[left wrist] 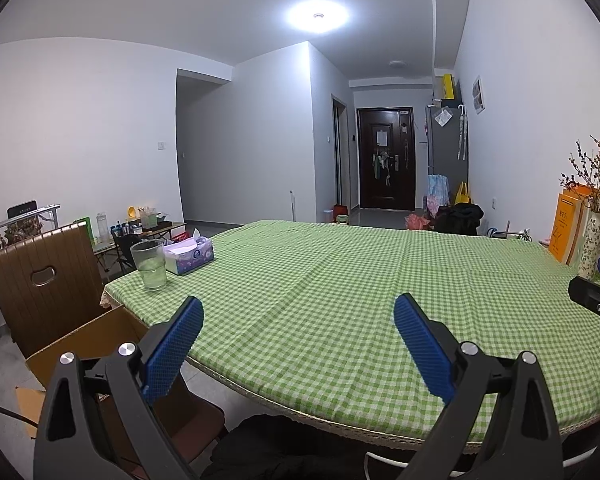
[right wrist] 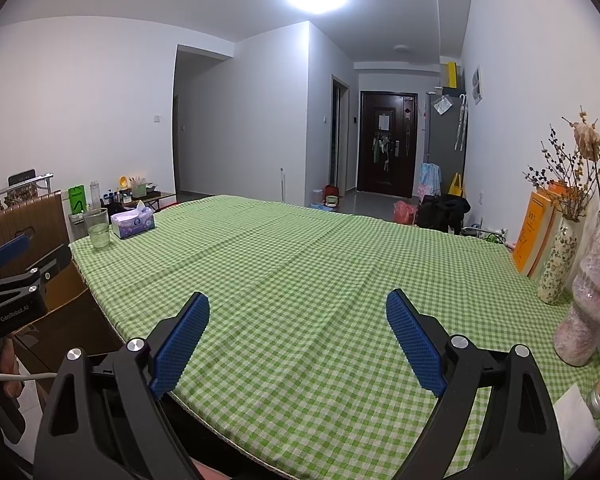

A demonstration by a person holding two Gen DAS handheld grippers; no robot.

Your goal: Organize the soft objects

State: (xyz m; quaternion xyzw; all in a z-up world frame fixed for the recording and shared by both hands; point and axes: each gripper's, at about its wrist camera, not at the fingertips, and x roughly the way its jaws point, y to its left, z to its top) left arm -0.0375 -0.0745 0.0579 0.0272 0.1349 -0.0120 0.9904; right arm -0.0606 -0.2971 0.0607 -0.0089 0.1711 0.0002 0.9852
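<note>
My left gripper (left wrist: pixel 298 322) hovers open over the near left edge of the table with the green checked cloth (left wrist: pixel 340 280), blue pads wide apart, nothing between them. My right gripper (right wrist: pixel 298 318) is open too, above the near middle of the same cloth (right wrist: pixel 320 260), and holds nothing. The left gripper (right wrist: pixel 12 256) also shows at the left edge of the right wrist view, and part of the right one (left wrist: pixel 598 292) at the right edge of the left wrist view. An open cardboard box (left wrist: pixel 88 340) sits below the table's left corner. No soft object lies on the cloth.
A glass of water (left wrist: pixel 150 266) and a tissue box (left wrist: pixel 190 254) stand at the far left corner. Vases with dried flowers (right wrist: pixel 560 256), a pink vase (right wrist: pixel 592 300) and orange books (right wrist: pixel 534 236) line the right edge. A brown chair (left wrist: pixel 40 276) stands left of the table.
</note>
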